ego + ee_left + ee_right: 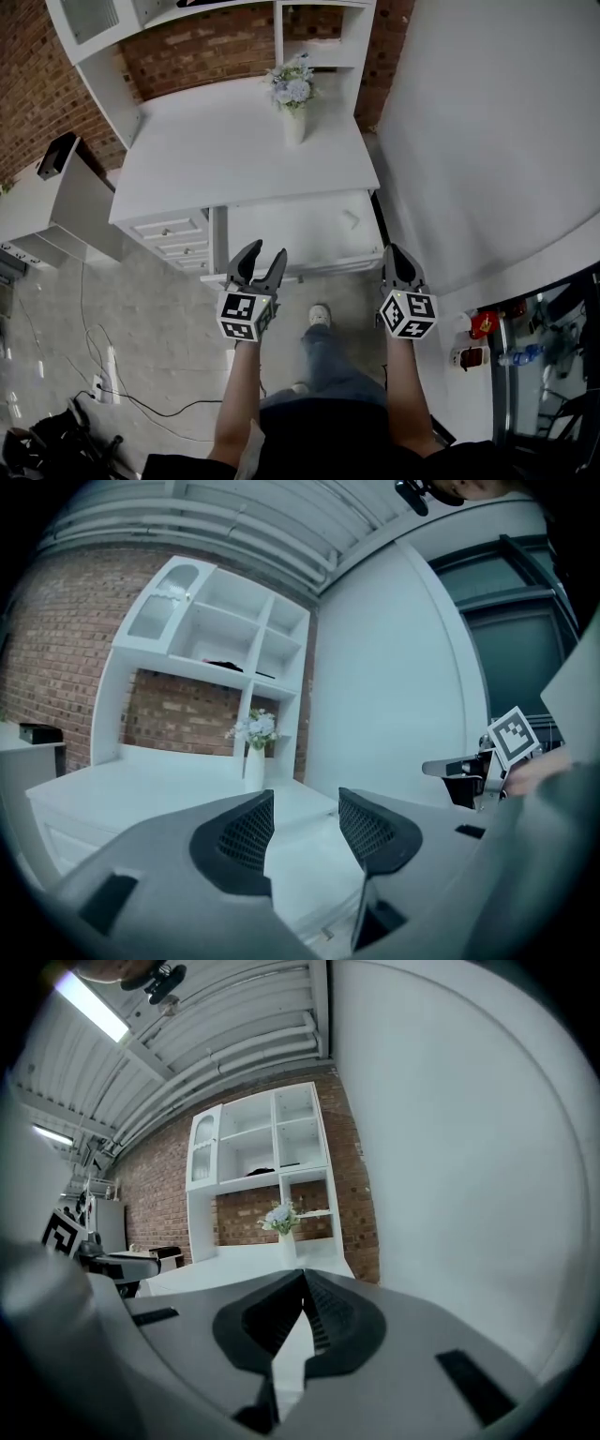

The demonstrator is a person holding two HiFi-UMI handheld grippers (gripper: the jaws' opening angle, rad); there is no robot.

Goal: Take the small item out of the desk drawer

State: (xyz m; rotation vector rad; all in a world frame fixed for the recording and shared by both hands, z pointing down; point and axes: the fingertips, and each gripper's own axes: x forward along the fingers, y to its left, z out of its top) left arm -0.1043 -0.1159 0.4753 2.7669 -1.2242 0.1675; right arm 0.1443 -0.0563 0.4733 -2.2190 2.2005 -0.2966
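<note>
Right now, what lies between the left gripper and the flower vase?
In the head view, the open drawer and then bare white desktop lie between the left gripper and the flower vase.

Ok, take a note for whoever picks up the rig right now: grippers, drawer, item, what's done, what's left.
Left gripper: open, empty, above the drawer's front edge.
Right gripper: shut, empty, by the drawer's front right corner.
Drawer: looks pulled out from under the desk.
Item: a small pale thing on the drawer floor, towards the right; too faint to identify.
Done: drawer open.
Left: grasp the item and lift it out.
</note>
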